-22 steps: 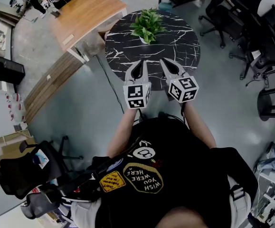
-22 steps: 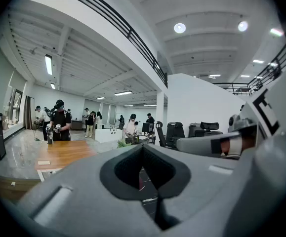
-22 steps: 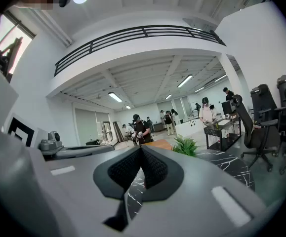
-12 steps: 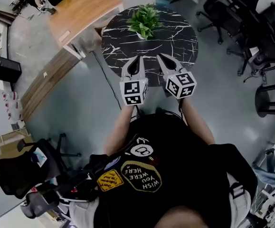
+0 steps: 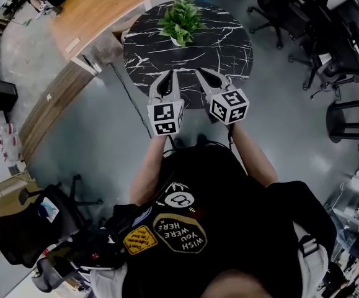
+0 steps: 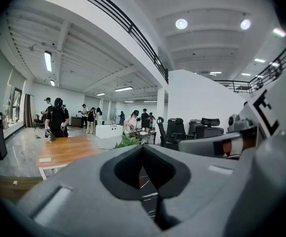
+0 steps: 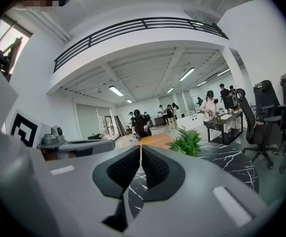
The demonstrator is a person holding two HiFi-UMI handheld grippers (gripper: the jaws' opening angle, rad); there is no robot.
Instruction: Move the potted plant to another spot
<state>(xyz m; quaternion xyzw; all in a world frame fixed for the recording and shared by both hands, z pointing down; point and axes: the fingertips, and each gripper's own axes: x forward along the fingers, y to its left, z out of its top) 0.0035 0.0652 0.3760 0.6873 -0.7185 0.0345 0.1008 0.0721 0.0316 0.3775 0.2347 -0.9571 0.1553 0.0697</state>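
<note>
Potted plant (image 5: 180, 22): on the far side of the round black marble worktop (image 5: 229, 54), near the rim farthest from you. Stands upright, long axis vertical. Leaves spill over a pale pot that mostly hides under them.

L = left gripper (image 5: 168, 74), R = right gripper (image 5: 199, 72). Both hang over the worktop's near rim, side by side, pointing across it twd the plant, a bit below level.

- L fingers: tips together, only the hollow behind them shows a gap. Nothing held.
- R fingers: pressed shut, ribbed pads face to face with a hairline slit. Nothing held.

Key relation: the plant lies straight ahead of both, across the worktop and well apart from the tips. In the head view it sits btwn the two lines of aim, a shade closer to L's. In the left gripper view it shows just left of the tips; in the right gripper view it's off to their right. Judgement: neither hand is clearly nearer. You'd have to open up and reach across the worktop before any grip on the pot.

Writing: shirt patch (image 5: 184, 233) reads "WISH YOU WERE HERE". The yellow patch beside it is too small to read. Marker cubes (image 5: 165, 117) carry square codes, no text.

Other: wooden desk (image 5: 95, 11) to the left of the worktop, office chairs (image 5: 328, 36) to its right.
</note>
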